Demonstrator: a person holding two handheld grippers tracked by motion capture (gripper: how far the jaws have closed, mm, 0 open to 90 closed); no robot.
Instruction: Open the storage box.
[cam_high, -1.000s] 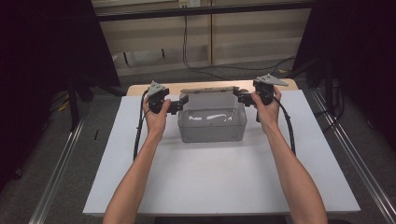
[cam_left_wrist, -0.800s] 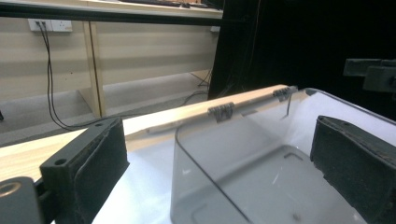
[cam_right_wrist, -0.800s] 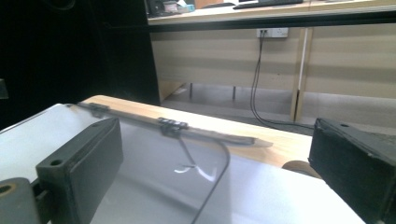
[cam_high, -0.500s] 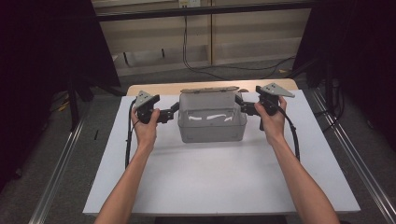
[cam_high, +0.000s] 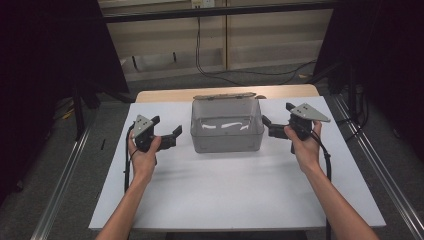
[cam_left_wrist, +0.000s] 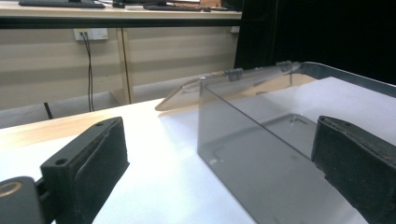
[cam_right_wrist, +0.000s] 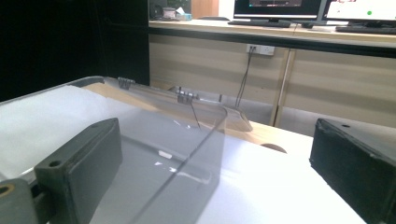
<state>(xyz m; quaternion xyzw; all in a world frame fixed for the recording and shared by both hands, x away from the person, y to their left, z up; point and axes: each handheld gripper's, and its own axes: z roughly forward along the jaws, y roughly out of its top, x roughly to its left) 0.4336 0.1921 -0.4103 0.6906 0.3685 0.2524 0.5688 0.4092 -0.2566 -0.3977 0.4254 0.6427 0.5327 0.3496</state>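
left tool (cam_high: 167, 136) released box (cam_high: 227, 131), drawn back

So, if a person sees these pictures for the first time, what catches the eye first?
First the clear plastic box, standing mid-table on the white sheet, its hinged lid folded back behind it. Then the two hand-held grippers flanking it: the left gripper and the right gripper, both open and apart from its walls.

Clear grey box (cam_high: 227, 131) on white table (cam_high: 235, 190); black grippers
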